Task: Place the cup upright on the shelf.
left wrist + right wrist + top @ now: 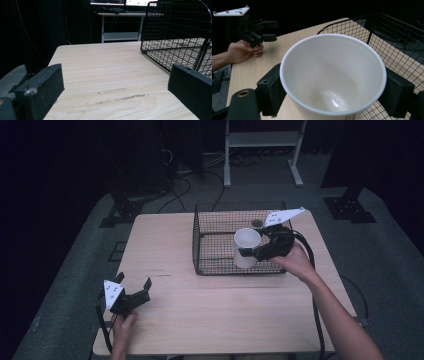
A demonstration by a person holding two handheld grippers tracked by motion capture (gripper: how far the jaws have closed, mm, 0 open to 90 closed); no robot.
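Clamping the white cup point(246, 248) upright, the right hand-held gripper point(256, 246) holds it over the wire basket point(210, 240); the left hand-held gripper point(134, 289) rests spread apart on the surface point(210, 310), clear of the work.

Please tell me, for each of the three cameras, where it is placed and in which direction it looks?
High view: above the person's side, looking forward and down on the table; both forearms and both grippers show.
Left gripper view: low on the left gripper, facing across the table toward the wire basket; its open jaws show.
Right gripper view: on the right gripper, looking down into the white cup it clamps; the other hand shows.
All three share the basket and table.
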